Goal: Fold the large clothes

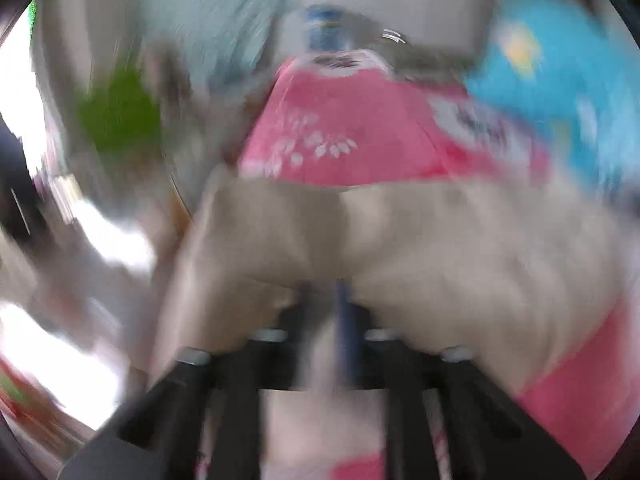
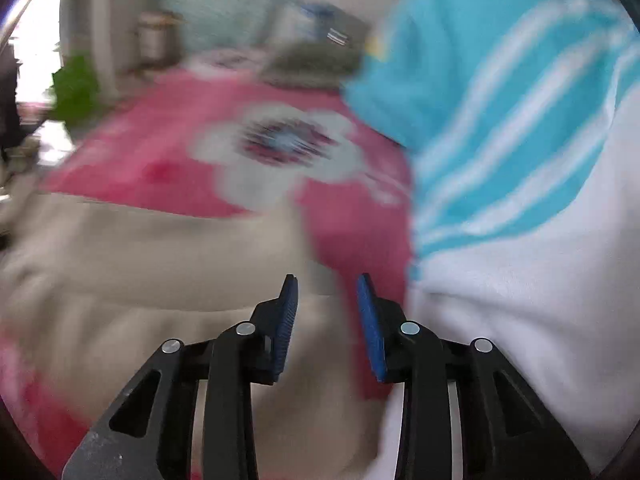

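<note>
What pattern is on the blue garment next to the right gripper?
White stripes on the turquoise garment, clearest in the right wrist view.

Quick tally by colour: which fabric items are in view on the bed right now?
Beige garment: 1
Blue and white striped garment: 1
Pink floral bedspread: 1
Total: 3

The left gripper is shut on the beige garment; the right gripper has its jaws open.

Bare pink bedspread [image 2: 160, 148] lies passable ahead; the blue-white garment [image 2: 520, 160] blocks the right, beige cloth [image 2: 140, 260] the near left.
</note>
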Tool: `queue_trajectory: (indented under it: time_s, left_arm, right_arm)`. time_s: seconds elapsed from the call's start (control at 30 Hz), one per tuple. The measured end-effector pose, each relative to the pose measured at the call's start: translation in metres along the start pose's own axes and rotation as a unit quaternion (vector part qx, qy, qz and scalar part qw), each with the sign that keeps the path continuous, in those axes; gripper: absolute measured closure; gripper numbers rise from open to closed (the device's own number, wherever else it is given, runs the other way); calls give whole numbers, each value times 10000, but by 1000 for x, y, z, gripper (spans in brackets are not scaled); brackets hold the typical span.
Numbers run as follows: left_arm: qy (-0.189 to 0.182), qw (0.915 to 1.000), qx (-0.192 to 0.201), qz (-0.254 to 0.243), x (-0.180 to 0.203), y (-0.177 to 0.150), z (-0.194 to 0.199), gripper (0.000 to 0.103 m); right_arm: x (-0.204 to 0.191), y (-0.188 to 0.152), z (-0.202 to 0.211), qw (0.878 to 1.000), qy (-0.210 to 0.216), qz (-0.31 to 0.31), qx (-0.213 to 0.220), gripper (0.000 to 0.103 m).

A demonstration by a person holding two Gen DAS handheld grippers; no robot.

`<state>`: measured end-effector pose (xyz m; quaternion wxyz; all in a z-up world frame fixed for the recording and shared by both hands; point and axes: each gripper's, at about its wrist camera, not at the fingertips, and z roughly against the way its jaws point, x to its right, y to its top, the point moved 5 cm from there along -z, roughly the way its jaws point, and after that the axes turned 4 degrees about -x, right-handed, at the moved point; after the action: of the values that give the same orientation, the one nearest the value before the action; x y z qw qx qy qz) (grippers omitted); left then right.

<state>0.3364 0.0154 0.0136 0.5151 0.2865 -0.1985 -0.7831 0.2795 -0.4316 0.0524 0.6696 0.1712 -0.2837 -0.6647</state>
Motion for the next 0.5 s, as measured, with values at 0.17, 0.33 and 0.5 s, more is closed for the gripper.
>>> queue_trajectory:
  time_s: [0.17,0.33,0.5]
  left_arm:
    - [-224,9657,448,-2549,96,-48,48,29]
    - [205,9581,431,-2823,119,-48,11,27]
    - [837,9358,789,-3333,127,-35,-15,17]
  right_arm:
    - [-114,-57,49,9531,445,2987,190,31]
    - [-115,-60,-5,9505,-321,3088,-149,27]
    - [-98,-61,-66,9408,-871,3231,-545,18]
